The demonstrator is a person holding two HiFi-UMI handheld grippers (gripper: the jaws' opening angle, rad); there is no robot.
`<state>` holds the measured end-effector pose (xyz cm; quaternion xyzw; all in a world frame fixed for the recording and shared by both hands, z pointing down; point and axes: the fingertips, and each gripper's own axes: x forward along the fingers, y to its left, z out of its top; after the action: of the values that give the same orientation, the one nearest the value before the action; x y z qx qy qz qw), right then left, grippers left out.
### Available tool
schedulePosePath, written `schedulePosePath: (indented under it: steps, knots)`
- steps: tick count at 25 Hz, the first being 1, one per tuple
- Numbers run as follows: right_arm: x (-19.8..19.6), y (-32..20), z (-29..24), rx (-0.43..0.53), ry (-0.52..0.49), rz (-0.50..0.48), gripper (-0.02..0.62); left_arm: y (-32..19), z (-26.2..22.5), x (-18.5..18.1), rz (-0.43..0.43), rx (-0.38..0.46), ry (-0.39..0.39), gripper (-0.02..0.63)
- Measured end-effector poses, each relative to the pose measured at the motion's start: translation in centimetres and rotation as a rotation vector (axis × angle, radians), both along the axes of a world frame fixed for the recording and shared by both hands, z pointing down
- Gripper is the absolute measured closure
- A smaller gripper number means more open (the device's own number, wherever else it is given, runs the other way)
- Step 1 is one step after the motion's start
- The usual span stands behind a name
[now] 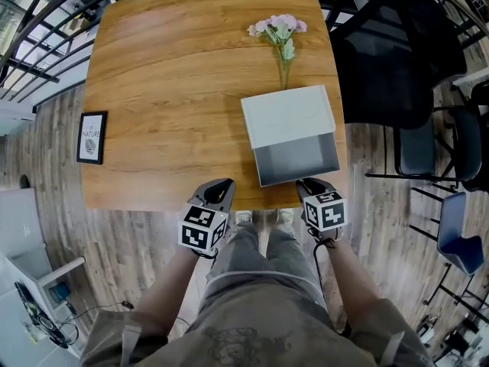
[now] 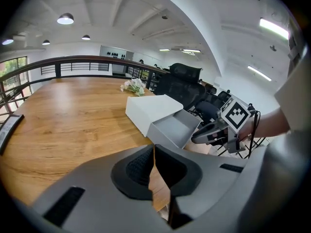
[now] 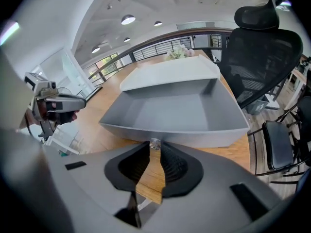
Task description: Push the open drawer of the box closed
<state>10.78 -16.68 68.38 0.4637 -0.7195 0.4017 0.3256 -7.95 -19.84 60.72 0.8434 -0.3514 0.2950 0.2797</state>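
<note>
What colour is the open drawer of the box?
The drawer is grey; the right gripper view shows it best.

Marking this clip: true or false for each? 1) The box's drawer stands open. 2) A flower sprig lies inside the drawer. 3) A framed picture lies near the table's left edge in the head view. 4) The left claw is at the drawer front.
1) True: the drawer sticks out of the box toward the person.
2) False: the drawer is empty. The flower sprig lies on the table behind the box.
3) True: the framed picture lies there.
4) False: the right claw is at the drawer front. The left claw is off to its left.
</note>
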Motion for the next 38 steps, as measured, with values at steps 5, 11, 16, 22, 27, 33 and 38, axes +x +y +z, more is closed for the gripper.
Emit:
schedulePosePath:
  steps: [5,11,16,22,27,33,38]
  knots:
    - [0.6,-1.0,0.1,-0.011,0.011,-0.019,0.509,-0.6,0.2,0.4,-0.016,-0.005,0.005,0.580]
    - [0.5,-2.7,0.3,-0.012,0.001,-0.023,0.508,-1.8,0.4,0.9,-0.024,-0.006,0.011,0.580]
    - [0.2,-4.9,0.3,-0.003,-0.002,-0.024,0.508,-2.9,0.3,0.6,-0.033,-0.004,0.010,0.580]
    - [-0.1,-7.6,0.3,0.013,-0.010,-0.013,0.508,-4.1,0.2,0.3,-0.049,-0.001,0.015,0.580]
    - [-0.3,-10.0,0.3,0.027,-0.025,0.002,0.509,-5.0,0.1,0.2,-0.059,0.003,0.020,0.580]
    - [-0.5,-11.2,0.3,0.028,-0.032,0.009,0.508,-5.6,-0.3,-0.1,-0.072,0.010,0.023,0.580]
    - [-0.3,-11.2,-0.1,0.053,-0.041,0.033,0.489,-5.6,-0.4,-0.2,-0.074,0.016,0.021,0.580]
